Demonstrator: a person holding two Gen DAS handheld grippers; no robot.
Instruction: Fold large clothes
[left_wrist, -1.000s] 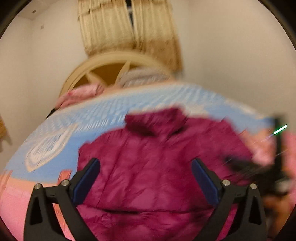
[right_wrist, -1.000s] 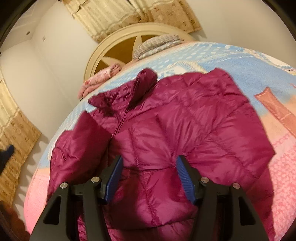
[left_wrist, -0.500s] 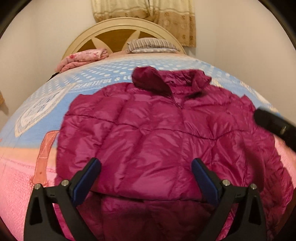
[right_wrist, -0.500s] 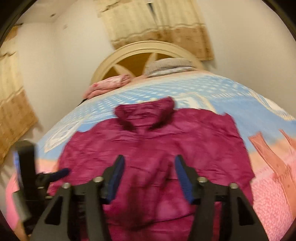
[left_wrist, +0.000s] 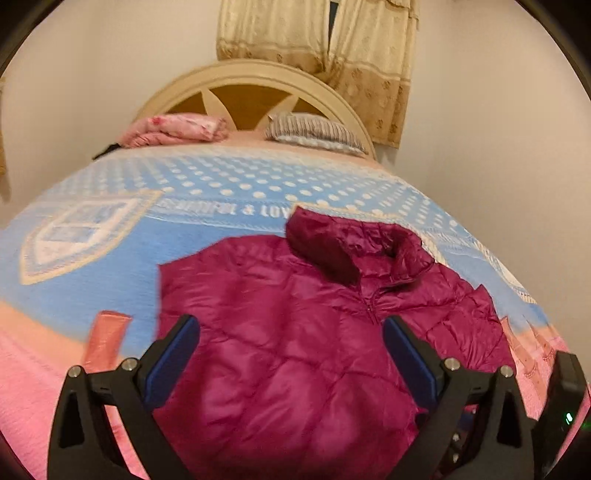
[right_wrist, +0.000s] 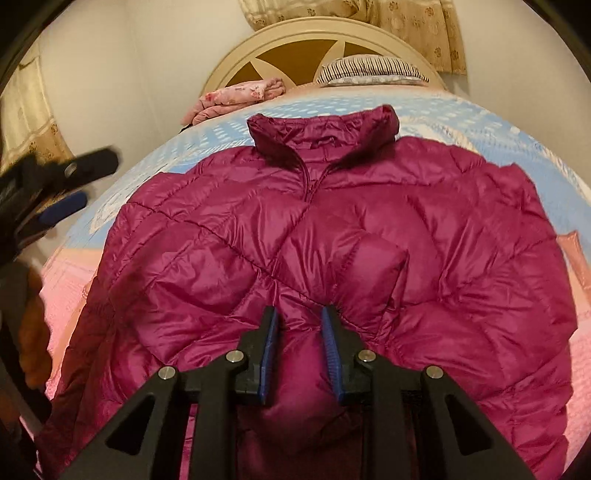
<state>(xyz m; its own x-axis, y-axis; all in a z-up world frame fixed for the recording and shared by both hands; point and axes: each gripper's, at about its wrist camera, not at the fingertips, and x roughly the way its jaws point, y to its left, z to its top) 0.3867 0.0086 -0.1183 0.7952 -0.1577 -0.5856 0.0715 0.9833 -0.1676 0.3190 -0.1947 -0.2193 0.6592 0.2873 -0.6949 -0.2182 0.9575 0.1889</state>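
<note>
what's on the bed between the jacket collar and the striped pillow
Nothing: only bare blue dotted bedspread between collar and pillow, in both views.

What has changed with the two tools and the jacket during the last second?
The right tool has closed its fingers on a fold of the magenta jacket; earlier they were wide apart. The left tool stays open, holding nothing. The jacket still lies spread on the bed.

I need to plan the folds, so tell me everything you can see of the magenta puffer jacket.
The magenta puffer jacket is shiny, quilted and looks padded. It lies front up on the blue and pink bedspread, its stand-up collar toward the headboard and its zipper closed below the collar. A sleeve end lies folded over the front near the middle. The right gripper is closed on a pinch of fabric at the lower front; the left gripper is open above it.
</note>
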